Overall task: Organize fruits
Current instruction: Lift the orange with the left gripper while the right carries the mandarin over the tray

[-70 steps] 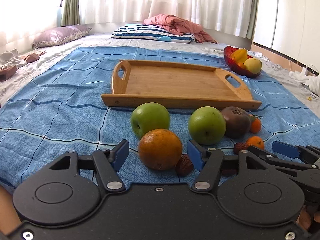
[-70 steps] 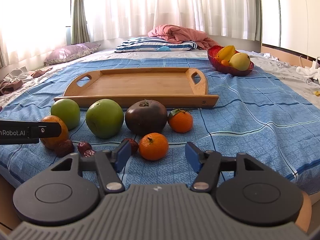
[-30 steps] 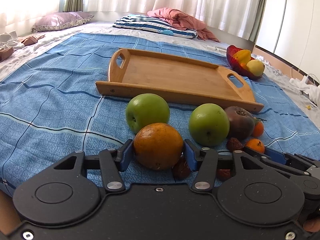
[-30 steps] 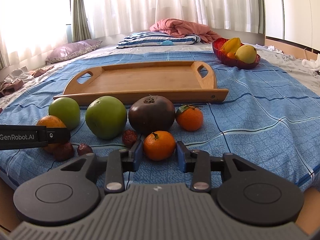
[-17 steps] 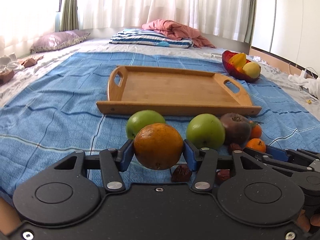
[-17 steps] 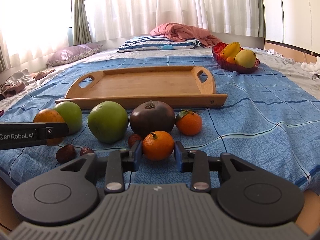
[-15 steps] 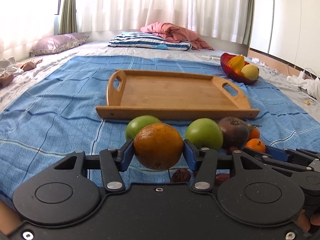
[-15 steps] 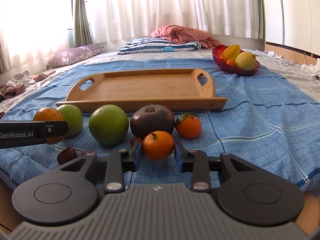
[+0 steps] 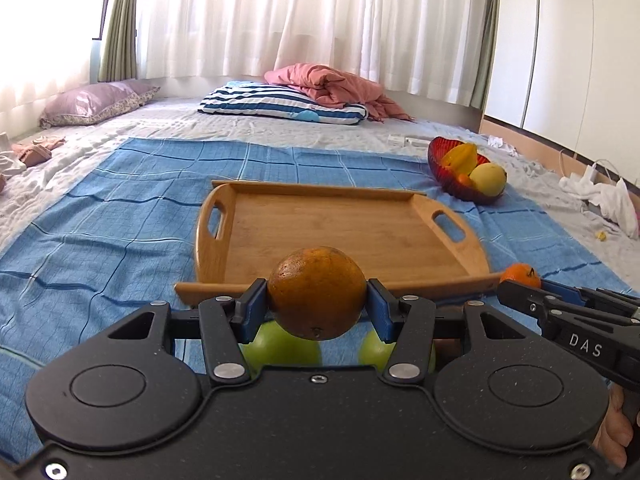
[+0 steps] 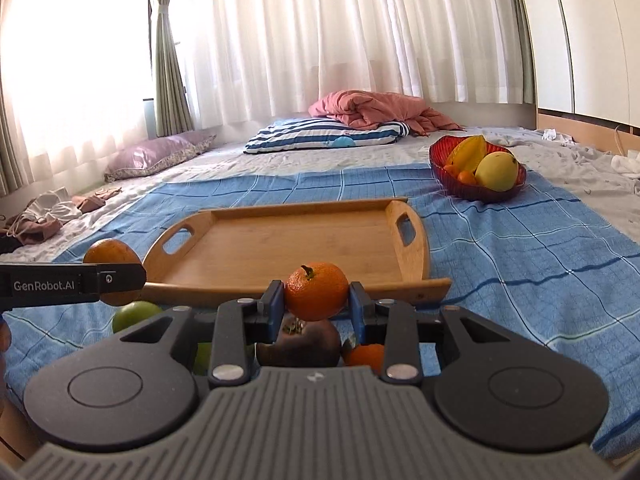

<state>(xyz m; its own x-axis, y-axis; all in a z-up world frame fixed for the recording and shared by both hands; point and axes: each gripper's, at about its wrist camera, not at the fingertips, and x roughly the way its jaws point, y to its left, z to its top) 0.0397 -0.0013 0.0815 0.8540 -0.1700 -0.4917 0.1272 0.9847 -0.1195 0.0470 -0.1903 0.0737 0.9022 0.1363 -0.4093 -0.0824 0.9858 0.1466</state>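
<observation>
My left gripper (image 9: 317,308) is shut on a large orange (image 9: 317,292), held above the blue sheet just short of the wooden tray (image 9: 340,236). Two green apples (image 9: 280,350) show below it. My right gripper (image 10: 315,306) is shut on a small tangerine (image 10: 316,291), also lifted in front of the tray (image 10: 280,248). Beneath it lie a dark purple fruit (image 10: 300,344) and another tangerine (image 10: 366,356). In the right wrist view the left gripper's finger (image 10: 72,284) crosses the large orange (image 10: 110,254) at the left. The right gripper (image 9: 520,286) with its tangerine (image 9: 520,274) shows at the right of the left wrist view.
A red bowl (image 9: 444,172) with yellow fruit sits beyond the tray's right end. A striped pillow (image 9: 280,104), a pink blanket (image 9: 332,84) and a purple pillow (image 9: 92,102) lie at the back. Clothes (image 10: 44,216) lie at the left, and a hand (image 9: 612,436) shows at lower right.
Both grippers rose from the sheet with their fruit: the left with the large orange, the right with the small tangerine. The fruits left on the sheet now sit lower in both views.
</observation>
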